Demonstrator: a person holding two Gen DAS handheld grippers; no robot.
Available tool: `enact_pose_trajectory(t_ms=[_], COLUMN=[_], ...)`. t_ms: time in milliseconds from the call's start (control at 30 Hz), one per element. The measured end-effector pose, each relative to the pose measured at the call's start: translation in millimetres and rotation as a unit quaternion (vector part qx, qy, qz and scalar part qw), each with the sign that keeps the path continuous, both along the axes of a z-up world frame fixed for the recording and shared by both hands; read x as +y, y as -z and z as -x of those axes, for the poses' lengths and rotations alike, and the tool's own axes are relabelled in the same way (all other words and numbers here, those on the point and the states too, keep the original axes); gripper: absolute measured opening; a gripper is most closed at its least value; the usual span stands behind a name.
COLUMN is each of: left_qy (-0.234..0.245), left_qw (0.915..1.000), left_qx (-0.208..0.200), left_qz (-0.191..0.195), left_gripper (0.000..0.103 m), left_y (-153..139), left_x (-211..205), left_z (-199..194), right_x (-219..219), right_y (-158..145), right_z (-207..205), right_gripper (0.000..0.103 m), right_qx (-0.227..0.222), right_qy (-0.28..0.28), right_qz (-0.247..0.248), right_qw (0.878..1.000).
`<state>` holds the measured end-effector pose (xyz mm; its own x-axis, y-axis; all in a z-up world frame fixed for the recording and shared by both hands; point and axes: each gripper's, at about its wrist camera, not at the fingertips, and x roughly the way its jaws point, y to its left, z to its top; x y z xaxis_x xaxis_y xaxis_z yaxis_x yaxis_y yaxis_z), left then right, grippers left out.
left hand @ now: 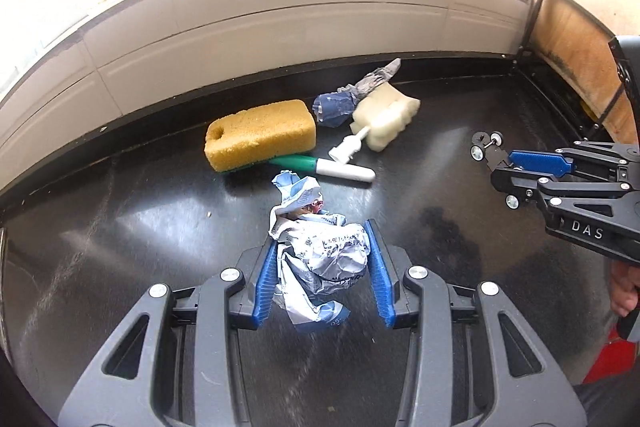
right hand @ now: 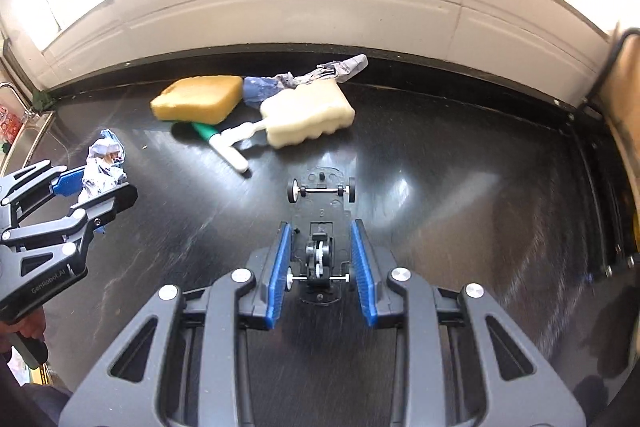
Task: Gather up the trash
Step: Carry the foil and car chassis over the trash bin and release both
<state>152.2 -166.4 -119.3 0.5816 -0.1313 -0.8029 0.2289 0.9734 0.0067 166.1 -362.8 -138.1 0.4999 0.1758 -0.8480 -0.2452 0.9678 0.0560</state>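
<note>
- Left gripper (left hand: 322, 267) pinching crumpled paper wad (left hand: 320, 247), lifted off the black counter (left hand: 140, 227); loose tail hangs below the pads, so it could slip out if swung.
- Right gripper (right hand: 322, 267) clamped on toy car chassis (right hand: 320, 227); grip sits at the rear axle, front end overhangs and may tip out.
- Count: two sponges, yellow sponge (left hand: 260, 133) and white sponge brush (left hand: 384, 121); one more crumpled wrapper (left hand: 352, 95) left at the back.

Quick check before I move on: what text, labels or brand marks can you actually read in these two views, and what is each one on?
"DAS" on the right gripper body.
"GenRobot.AI" on the left gripper body.
Print on the crumpled paper wrapper: too creased and small to read.
Label at the left edge of the right wrist view: blurred, unreadable.
</note>
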Motion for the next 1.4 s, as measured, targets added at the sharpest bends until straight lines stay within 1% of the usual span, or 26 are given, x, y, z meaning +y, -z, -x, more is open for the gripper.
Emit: enact_pose_trajectory(t_ms=[200,333,467,567,667,733,800,833,867,933,967,1000,1033,1067,1100,1133,1167,1200,1233,1267,1367,1400], left_qy=[-0.003,-0.008,-0.028,-0.057,-0.103,-0.138,-0.180,-0.201,-0.227,-0.267,-0.295,-0.314,-0.336,-0.361,-0.386,-0.403,-0.431,-0.447,-0.469,-0.485,-0.529,-0.540], left_qw=[1.0000,1.0000,0.9995,0.9980,0.9941,0.9897,0.9827,0.9787,0.9731,0.9626,0.9543,0.9485,0.9409,0.9315,0.9214,0.9142,0.9018,0.8938,0.8824,0.8741,0.8487,0.8412], left_qx=[0.000,-0.001,-0.014,-0.025,-0.035,-0.038,-0.041,-0.041,-0.042,-0.041,-0.039,-0.037,-0.036,-0.034,-0.031,-0.030,-0.025,-0.022,-0.017,-0.013,-0.001,0.002], left_qz=[0.001,0.001,0.002,0.000,-0.001,-0.002,-0.005,-0.008,-0.010,-0.017,-0.021,-0.023,-0.025,-0.027,-0.029,-0.029,-0.028,-0.027,-0.025,-0.024,-0.019,-0.016], left_gripper=[0.040,0.040,0.040,0.040,0.040,0.040,0.040,0.040,0.040,0.040,0.040,0.040,0.040,0.040,0.040,0.040,0.040,0.040,0.040,0.040,0.040,0.040], left_y=[-4.8,-4.0,-13.8,-25.8,-38.6,-45.2,-51.5,-53.8,-56.6,-59.0,-59.8,-59.6,-59.8,-59.7,-59.0,-58.9,-57.0,-54.6,-51.5,-48.7,-38.2,-34.6], left_x=[0.4,3.7,13.3,31.3,61.3,84.2,112.7,126.0,143.8,170.8,188.8,199.9,213.1,227.0,240.1,249.0,262.9,270.7,281.6,289.4,308.5,313.7], left_z=[27.8,30.2,37.7,49.7,68.9,85.4,107.2,117.9,132.5,157.7,176.6,188.8,204.7,223.0,241.7,254.1,275.3,289.5,308.8,322.5,365.3,378.4], right_x=[-9.4,-10.0,0.5,19.8,52.4,83.2,118.0,135.3,152.9,196.3,215.9,238.7,260.5,279.2,300.9,321.7,337.2,359.7,375.4,393.0,431.9,446.4], right_y=[-10.9,-21.7,-35.7,-44.4,-56.6,-63.5,-69.8,-72.0,-74.0,-78.0,-79.0,-80.2,-81.0,-81.5,-81.8,-82.0,-81.9,-80.3,-78.5,-75.9,-72.4,-70.5], right_z=[35.9,45.1,48.0,47.3,49.3,52.4,58.8,62.9,66.9,82.0,88.7,99.5,110.8,120.6,134.0,148.4,160.4,178.5,191.2,206.4,247.6,264.3], right_gripper=[0.031,0.031,0.031,0.031,0.031,0.031,0.031,0.031,0.031,0.031,0.031,0.031,0.031,0.031,0.031,0.031,0.031,0.031,0.031,0.031,0.031,0.031], right_qx=[-0.010,-0.021,-0.033,-0.041,-0.049,-0.054,-0.056,-0.054,-0.053,-0.050,-0.049,-0.047,-0.044,-0.041,-0.037,-0.031,-0.026,-0.017,-0.009,0.001,0.017,0.023], right_qy=[0.007,0.006,-0.011,-0.038,-0.082,-0.122,-0.165,-0.187,-0.208,-0.262,-0.284,-0.312,-0.339,-0.359,-0.385,-0.412,-0.433,-0.462,-0.482,-0.504,-0.554,-0.573], right_qz=[0.000,-0.002,-0.005,-0.012,-0.021,-0.030,-0.039,-0.044,-0.050,-0.059,-0.061,-0.063,-0.067,-0.069,-0.072,-0.074,-0.075,-0.076,-0.077,-0.077,-0.074,-0.073], right_qw=[1.000,1.000,0.999,0.998,0.995,0.991,0.984,0.980,0.975,0.962,0.956,0.947,0.938,0.930,0.919,0.908,0.898,0.883,0.873,0.860,0.829,0.816])
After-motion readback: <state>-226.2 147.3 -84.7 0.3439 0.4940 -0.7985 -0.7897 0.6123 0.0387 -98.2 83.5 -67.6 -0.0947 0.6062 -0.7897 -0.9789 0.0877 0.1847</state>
